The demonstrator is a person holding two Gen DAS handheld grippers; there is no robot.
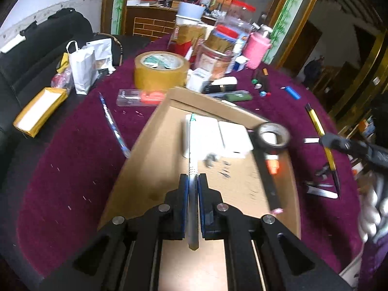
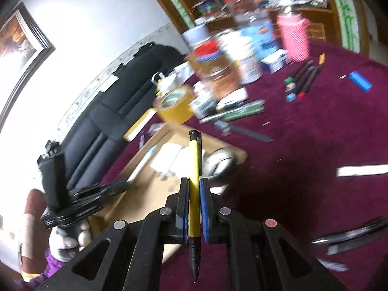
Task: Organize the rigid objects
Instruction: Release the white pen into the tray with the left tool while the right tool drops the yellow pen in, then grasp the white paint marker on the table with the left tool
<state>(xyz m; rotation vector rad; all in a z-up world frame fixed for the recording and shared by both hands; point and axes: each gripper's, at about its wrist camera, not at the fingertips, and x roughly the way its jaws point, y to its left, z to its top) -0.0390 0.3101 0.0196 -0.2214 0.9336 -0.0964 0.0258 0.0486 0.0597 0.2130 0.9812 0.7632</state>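
My left gripper (image 1: 193, 178) is shut on a white pen (image 1: 191, 145) and holds it over the flat cardboard tray (image 1: 157, 160). In the tray lie two white boxes (image 1: 218, 135), a small tape roll (image 1: 273, 134) and a black utility knife (image 1: 270, 177). My right gripper (image 2: 194, 181) is shut on a yellow and black pen (image 2: 194, 160), above the purple tablecloth at the tray's right edge (image 2: 232, 150). The left gripper also shows in the right wrist view (image 2: 121, 184), and the yellow pen in the left wrist view (image 1: 320, 133).
A big brown tape roll (image 1: 161, 70), jars (image 1: 215, 58), a pink bottle (image 1: 257, 48), markers (image 1: 260, 82), a blue lighter (image 1: 292, 92), a blue pen (image 1: 114, 126) and a clear case (image 1: 140, 97) crowd the table beyond the tray. A black sofa (image 1: 29, 55) with bags stands left.
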